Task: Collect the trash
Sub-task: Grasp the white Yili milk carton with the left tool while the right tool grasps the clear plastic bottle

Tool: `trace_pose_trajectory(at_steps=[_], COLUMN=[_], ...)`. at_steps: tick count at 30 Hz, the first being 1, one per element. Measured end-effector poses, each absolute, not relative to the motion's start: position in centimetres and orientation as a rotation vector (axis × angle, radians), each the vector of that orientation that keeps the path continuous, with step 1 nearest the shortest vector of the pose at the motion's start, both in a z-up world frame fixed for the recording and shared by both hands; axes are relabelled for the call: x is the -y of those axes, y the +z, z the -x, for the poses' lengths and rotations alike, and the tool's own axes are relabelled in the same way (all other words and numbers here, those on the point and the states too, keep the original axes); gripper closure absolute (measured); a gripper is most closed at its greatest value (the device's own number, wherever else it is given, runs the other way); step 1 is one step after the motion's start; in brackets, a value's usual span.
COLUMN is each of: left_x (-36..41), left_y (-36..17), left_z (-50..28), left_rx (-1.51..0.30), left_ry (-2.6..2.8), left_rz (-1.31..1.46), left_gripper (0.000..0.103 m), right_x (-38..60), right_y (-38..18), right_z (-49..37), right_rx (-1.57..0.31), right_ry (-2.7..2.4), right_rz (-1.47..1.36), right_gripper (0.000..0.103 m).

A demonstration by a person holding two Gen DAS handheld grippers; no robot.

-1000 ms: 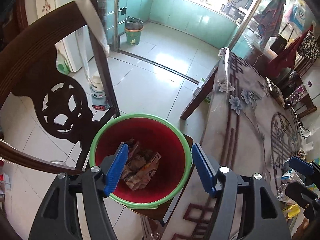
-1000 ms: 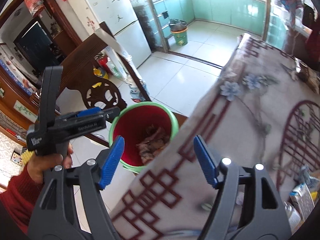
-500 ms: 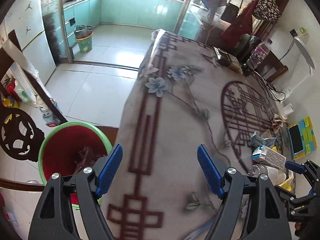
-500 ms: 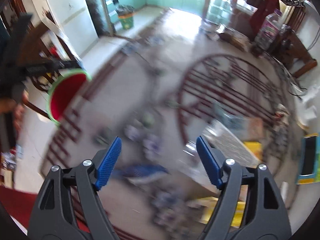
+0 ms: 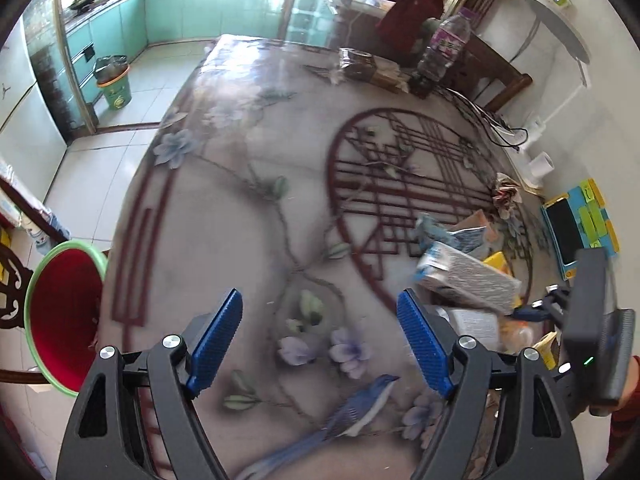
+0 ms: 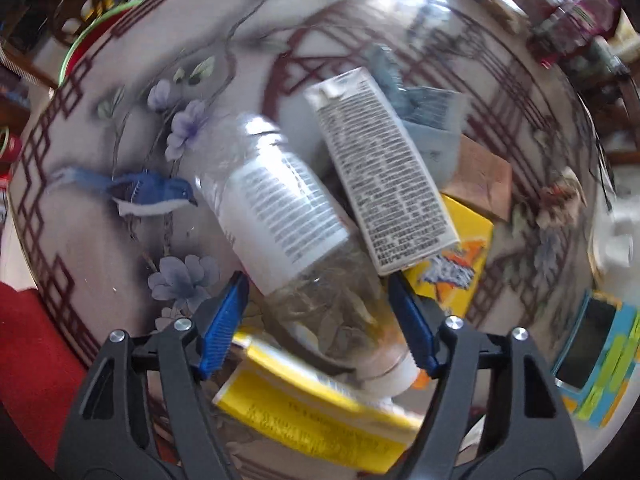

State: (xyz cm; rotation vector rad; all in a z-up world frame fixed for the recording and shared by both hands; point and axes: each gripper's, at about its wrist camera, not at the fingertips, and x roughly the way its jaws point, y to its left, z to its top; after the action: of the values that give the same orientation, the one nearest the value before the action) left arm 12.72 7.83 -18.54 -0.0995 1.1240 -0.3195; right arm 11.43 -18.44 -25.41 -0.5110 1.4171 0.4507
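Note:
A pile of trash lies on the flowered tablecloth (image 5: pixel 248 216). In the right wrist view a clear plastic bottle (image 6: pixel 280 208) with a white label lies under my open right gripper (image 6: pixel 320 320), its lower end between the fingers. A white printed carton (image 6: pixel 384 168), yellow packets (image 6: pixel 304 408) and a brown card (image 6: pixel 480 176) lie around it. My left gripper (image 5: pixel 320 340) is open and empty above the bare cloth, left of the carton (image 5: pixel 464 276). The red bin with a green rim (image 5: pixel 64 316) stands off the table's left edge.
A water bottle (image 5: pixel 444 44) and a dark box (image 5: pixel 358 64) stand at the table's far end. A blue-and-yellow toy tablet (image 5: pixel 576 228) lies at the right edge. A carved chair (image 5: pixel 8 284) is beside the bin. A green bin (image 5: pixel 114 88) stands in the kitchen.
Both grippers have swung from the red bin to the right across the table. The right gripper has dropped close over the trash pile, around the clear bottle's end. Both stay open.

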Motion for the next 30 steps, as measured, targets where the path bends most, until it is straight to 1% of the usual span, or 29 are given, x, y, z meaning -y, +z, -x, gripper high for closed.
trace_pose_trajectory(at_steps=[4,5,7,10,15,17,19,22,23,24,25,28,30], left_x=[-5.1,-4.6,-3.9,-3.4,-2.9,-2.5,-1.5,1.2,2.0,2.8,3.7,6.0,7.2], left_y=[-16.9,-16.6,-16.2,-16.3,-17.3,-18.1,-19.2,-21.1,-21.6,-22.2,-22.7,-24.2,-25.0], left_z=[-12.5,-12.5,-12.8,-13.5,-14.2,-14.2,-14.1,-14.3,-14.5,-14.7,-15.0,-16.2,-17.0], left_rx=[-1.079,-1.069,-1.060,-1.071,-1.105,-1.138,-1.183,-1.241,-1.255,-1.269,-1.283,-1.328,-1.354], left_ry=[-0.341,-0.342,-0.341,-0.334,-0.256,-0.247,-0.282,-0.331,-0.343,-0.354,-0.362,-0.356,-0.345], left_rz=[0.066,0.057,0.051,0.086,0.136,0.187,0.248,0.255,0.264,0.281,0.291,0.286,0.295], left_gripper=[0.027,0.027,0.024,0.023,0.023,0.023,0.023,0.023,0.023,0.023,0.023,0.023,0.023], right_x=[17.7,18.1,19.0,21.6,28.4,32.5,35.5,37.6,37.7,37.5,37.1,37.4,37.4], right_y=[-25.2,-24.5,-23.4,-22.1,-19.7,-19.1,-18.9,-18.8,-18.8,-18.9,-18.9,-19.5,-20.3], right_z=[-10.9,-10.8,-10.8,-10.9,-10.0,-9.4,-8.9,-8.5,-8.4,-8.2,-8.1,-7.4,-7.4], right_rx=[-1.385,-1.371,-1.370,-1.368,-1.284,-1.224,-1.174,-1.155,-1.165,-1.183,-1.199,-1.234,-1.249], right_ry=[0.541,0.569,0.615,0.624,0.511,0.425,0.331,0.251,0.236,0.220,0.198,0.153,0.160], right_rz=[0.488,0.430,0.274,0.041,-0.327,-0.509,-0.616,-0.631,-0.606,-0.556,-0.496,-0.380,-0.391], right_gripper=[0.044,0.044,0.044,0.044,0.045,0.045,0.045,0.045,0.047,0.056,0.059,0.059,0.059])
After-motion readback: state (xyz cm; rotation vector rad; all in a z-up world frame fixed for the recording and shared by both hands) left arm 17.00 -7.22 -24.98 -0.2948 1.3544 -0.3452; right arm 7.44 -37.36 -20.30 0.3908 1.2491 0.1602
